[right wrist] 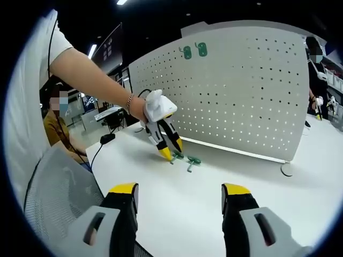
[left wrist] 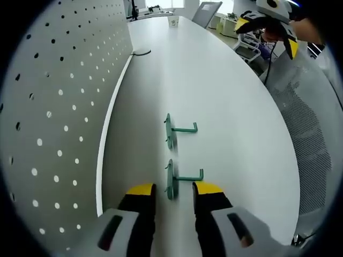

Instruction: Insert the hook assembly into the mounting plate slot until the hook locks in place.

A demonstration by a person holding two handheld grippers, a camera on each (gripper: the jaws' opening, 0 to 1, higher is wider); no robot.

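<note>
Jaws of your left gripper point(left wrist: 174, 193) stand apart, straddling the nearer green plastic hook point(left wrist: 172, 180) on the white table point(left wrist: 225, 96); its arm points right. Your right gripper point(right wrist: 179, 194), also spread, hangs well back from the perforated white pegboard point(right wrist: 241, 91).

An open office was shown: a long white table point(left wrist: 225, 96), mesh chairs point(left wrist: 206, 13), ceiling lights point(right wrist: 122, 2) and a seated person point(right wrist: 56, 126) were seen.
</note>
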